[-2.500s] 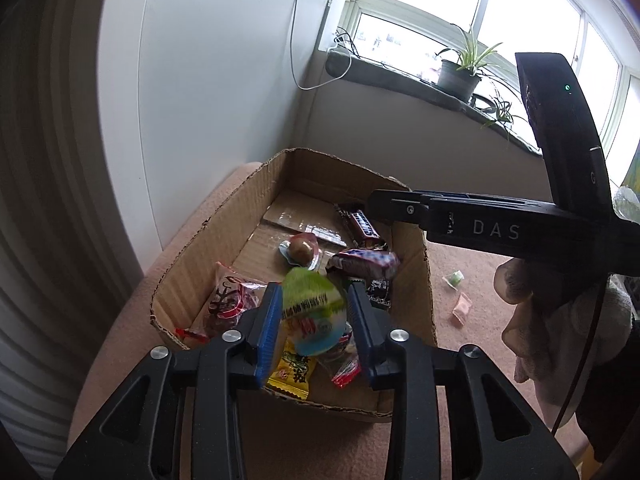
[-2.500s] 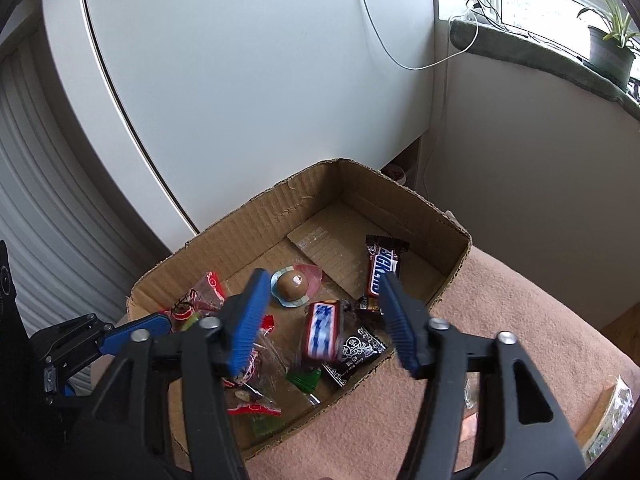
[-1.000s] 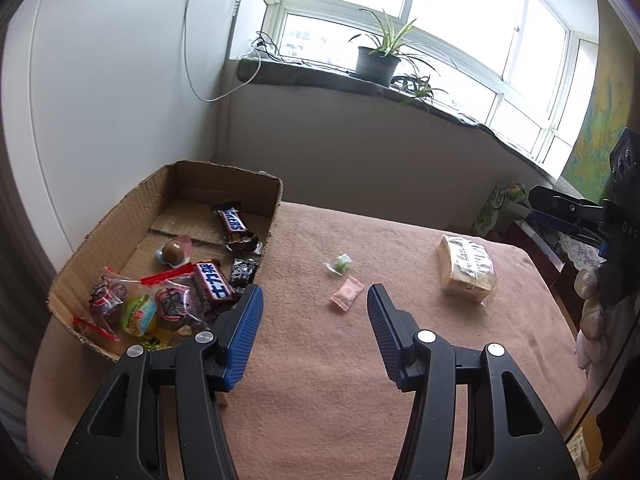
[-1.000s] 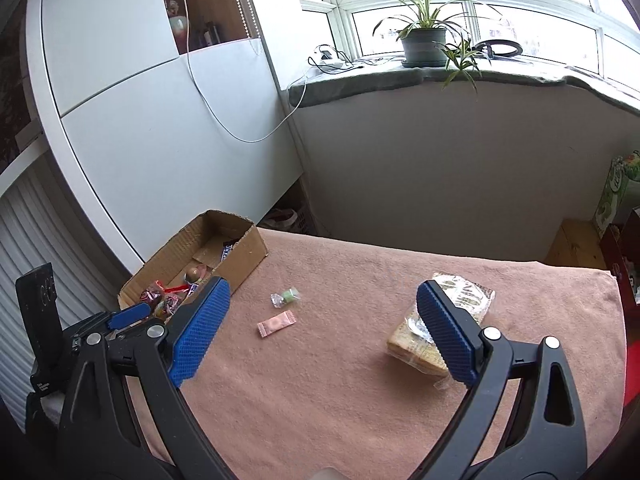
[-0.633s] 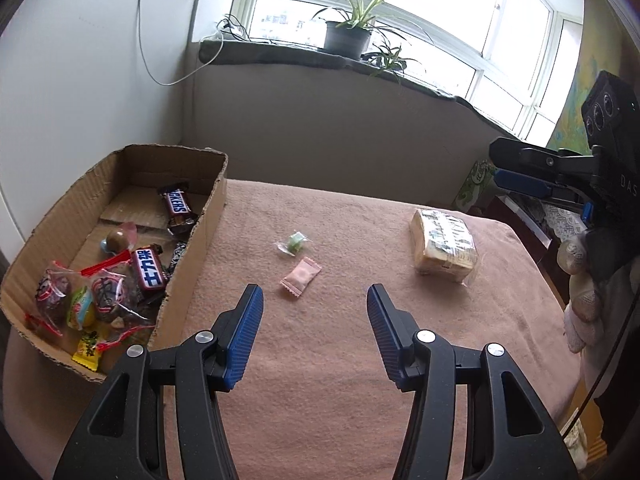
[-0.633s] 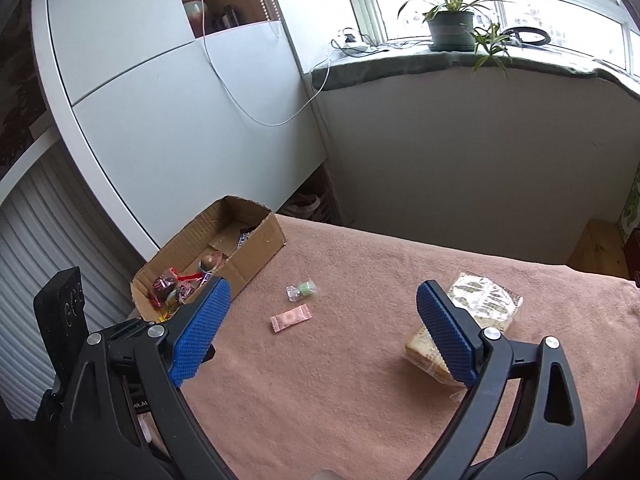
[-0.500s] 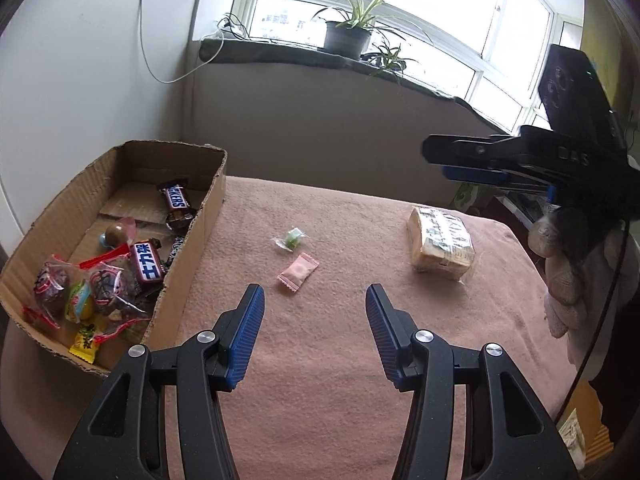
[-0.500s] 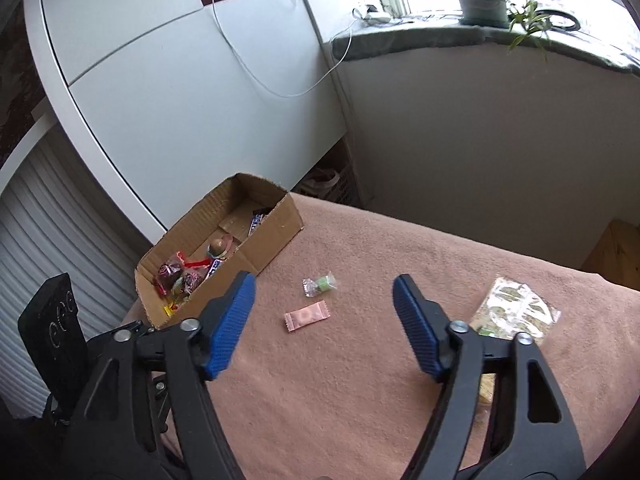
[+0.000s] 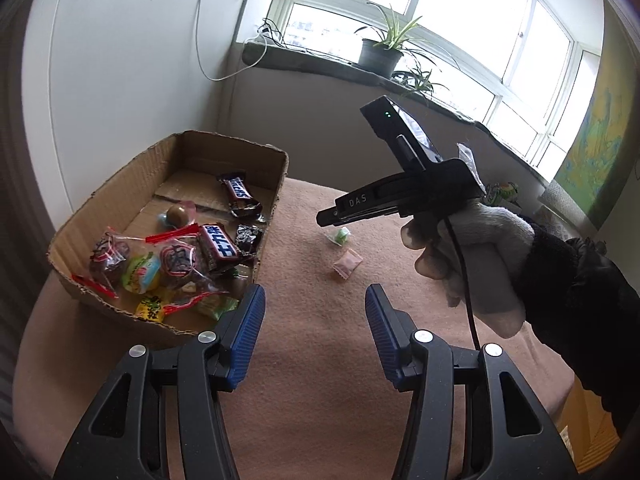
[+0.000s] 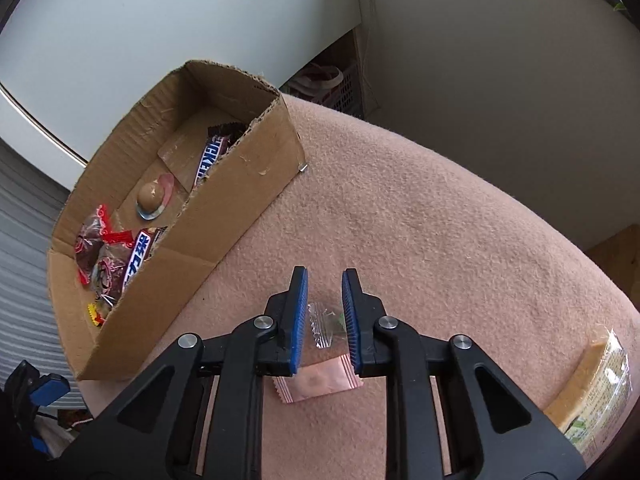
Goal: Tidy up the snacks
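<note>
Brown cardboard box [image 10: 224, 216] mostly filled; right gripper [image 10: 325, 316] pinching clear-wrapped green candy [image 10: 326, 322], left gripper [image 9: 312, 332] half-open, empty; pink sachet [image 10: 318, 382] remaining

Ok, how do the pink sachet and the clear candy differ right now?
The clear candy sits between the right gripper's shut jaws; the pink sachet lies free beside it. The candy's wrapper is see-through with a green sweet inside; the sachet is opaque and flat. Both are small, on the cloth, outside the box.

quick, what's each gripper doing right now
left gripper: open, holding nothing.
right gripper: jaws have just been closing, now shut on the clear-wrapped candy.
</note>
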A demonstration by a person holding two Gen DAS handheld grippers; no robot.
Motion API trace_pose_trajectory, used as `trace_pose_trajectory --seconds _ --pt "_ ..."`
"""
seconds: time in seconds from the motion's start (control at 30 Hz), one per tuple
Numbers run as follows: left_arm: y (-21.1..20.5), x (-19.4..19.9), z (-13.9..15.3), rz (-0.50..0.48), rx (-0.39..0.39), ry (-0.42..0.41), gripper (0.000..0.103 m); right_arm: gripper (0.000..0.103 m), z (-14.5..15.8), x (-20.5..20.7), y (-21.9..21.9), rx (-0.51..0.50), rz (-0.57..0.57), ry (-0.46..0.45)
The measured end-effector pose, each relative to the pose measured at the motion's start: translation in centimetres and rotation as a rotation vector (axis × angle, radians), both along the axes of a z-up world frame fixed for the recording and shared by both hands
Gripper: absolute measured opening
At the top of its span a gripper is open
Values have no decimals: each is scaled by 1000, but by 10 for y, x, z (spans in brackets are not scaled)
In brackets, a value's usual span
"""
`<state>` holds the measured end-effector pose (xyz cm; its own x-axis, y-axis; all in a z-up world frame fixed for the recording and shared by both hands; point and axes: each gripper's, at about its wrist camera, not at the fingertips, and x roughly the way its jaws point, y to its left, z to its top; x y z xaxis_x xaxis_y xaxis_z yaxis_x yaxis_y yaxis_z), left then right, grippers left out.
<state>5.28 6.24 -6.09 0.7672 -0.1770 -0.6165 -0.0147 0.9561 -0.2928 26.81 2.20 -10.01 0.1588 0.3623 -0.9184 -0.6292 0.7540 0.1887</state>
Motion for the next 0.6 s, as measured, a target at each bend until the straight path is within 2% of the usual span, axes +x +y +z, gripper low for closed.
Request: trace_pose_trajectory --seconds 0.13,0.27,0.6 --pt "4 -1 -4 7 -14 7 51 18 -9 -3 14 -94 56 -23" --pt "3 -3 -5 -1 -21 7 51 18 -9 -18 10 -154 127 -26" --pt "-18 2 -8 -54 -27 13 51 18 -8 -72 -66 -183 189 -39"
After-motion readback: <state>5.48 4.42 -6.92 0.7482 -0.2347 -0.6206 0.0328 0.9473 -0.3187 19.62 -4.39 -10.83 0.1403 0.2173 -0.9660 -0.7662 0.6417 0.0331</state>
